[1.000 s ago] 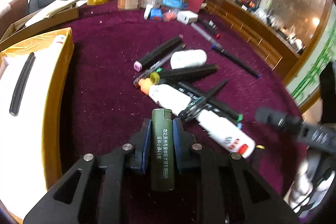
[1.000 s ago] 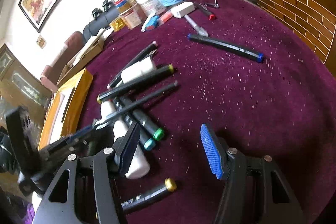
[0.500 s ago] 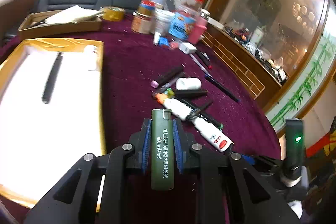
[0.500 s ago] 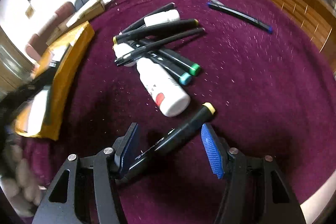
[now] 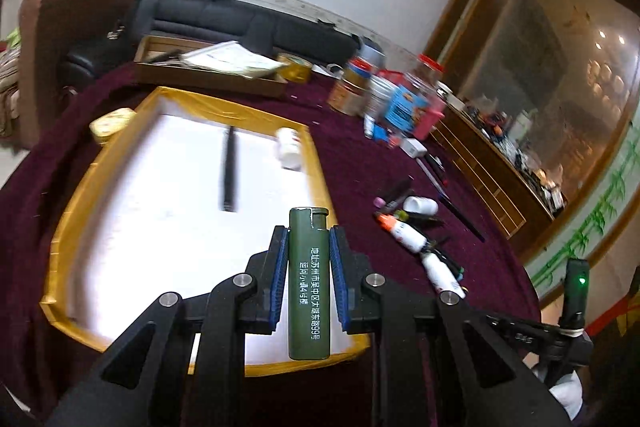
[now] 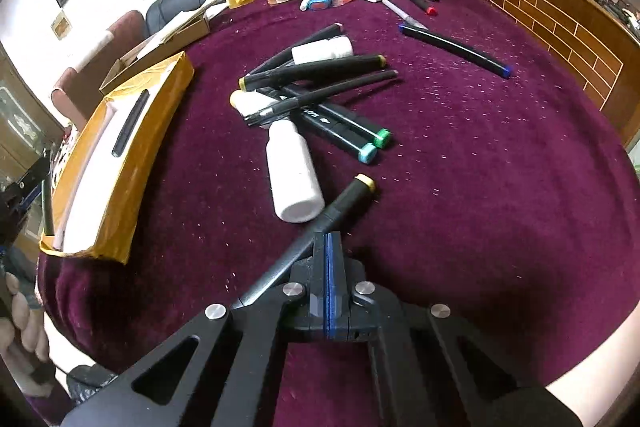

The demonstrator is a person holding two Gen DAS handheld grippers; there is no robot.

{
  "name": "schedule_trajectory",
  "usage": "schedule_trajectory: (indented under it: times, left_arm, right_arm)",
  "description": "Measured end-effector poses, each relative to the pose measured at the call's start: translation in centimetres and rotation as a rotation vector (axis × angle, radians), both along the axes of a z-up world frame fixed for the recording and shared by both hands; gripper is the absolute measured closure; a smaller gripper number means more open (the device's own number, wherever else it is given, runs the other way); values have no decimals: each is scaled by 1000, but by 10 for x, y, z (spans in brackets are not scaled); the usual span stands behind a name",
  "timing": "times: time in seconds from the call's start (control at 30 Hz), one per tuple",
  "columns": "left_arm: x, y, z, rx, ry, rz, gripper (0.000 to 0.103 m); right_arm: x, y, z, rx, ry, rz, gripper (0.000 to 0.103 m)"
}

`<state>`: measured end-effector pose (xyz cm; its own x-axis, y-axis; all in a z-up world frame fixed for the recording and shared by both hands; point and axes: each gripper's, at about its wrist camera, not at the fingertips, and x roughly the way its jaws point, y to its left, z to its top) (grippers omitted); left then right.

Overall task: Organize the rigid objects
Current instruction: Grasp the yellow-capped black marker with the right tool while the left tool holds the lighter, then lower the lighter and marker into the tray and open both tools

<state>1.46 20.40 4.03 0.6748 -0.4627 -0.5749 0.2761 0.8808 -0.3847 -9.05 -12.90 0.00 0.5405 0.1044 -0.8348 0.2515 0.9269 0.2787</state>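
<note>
The left gripper (image 5: 309, 281) clamps a green lighter (image 5: 309, 283) between its 2 fingers, above the yellow tray's (image 5: 320, 167) near edge. The right gripper (image 6: 328, 259) has its fingers pressed together, pinching a yellow-capped marker (image 6: 340, 207) that slants ahead-right over the tabletop (image 6: 480, 187).

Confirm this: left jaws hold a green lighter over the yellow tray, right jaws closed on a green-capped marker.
Wrong cap color. In the right wrist view the right gripper is shut on a yellow-capped marker. The left gripper does hold the green lighter over the yellow tray.
</note>
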Motion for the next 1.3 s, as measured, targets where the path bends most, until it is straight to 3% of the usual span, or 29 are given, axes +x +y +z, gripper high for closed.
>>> schedule_trajectory:
  times: [0.13, 0.23, 0.33, 0.47, 0.53, 0.6, 0.7, 0.93, 1.3]
  left_arm:
    - [1, 17, -3, -16, 4, 42, 85]
    - [-1, 25, -3, -19, 2, 49, 85]
    - [-4, 21, -2, -5, -6, 41, 85]
    - [-6, 16, -1, 6, -13, 26, 85]
    - [-7, 13, -1, 15, -17, 23, 85]
    - [-8, 12, -1, 22, -23, 24, 85]
    - [-8, 10, -1, 23, -22, 22, 85]
    - [-7, 22, 5, 28, -29, 45, 85]
    - [13, 42, 22, 48, -59, 95, 85]
  right_arm:
    - [-3, -12, -5, 187, -19, -64, 102]
    - [7, -5, -13, 194, 29, -78, 97]
    - [19, 5, -23, 203, 68, -82, 80]
    - [30, 19, -22, 134, 62, -103, 74]
    - [35, 24, -21, 96, 71, -92, 74]
    - [37, 32, -20, 16, 82, -88, 84]
    - [38, 40, -20, -61, 66, -64, 85]
    - [18, 12, -3, 107, -27, -48, 89]
    - [36, 36, 62, 148, -213, 84, 90]
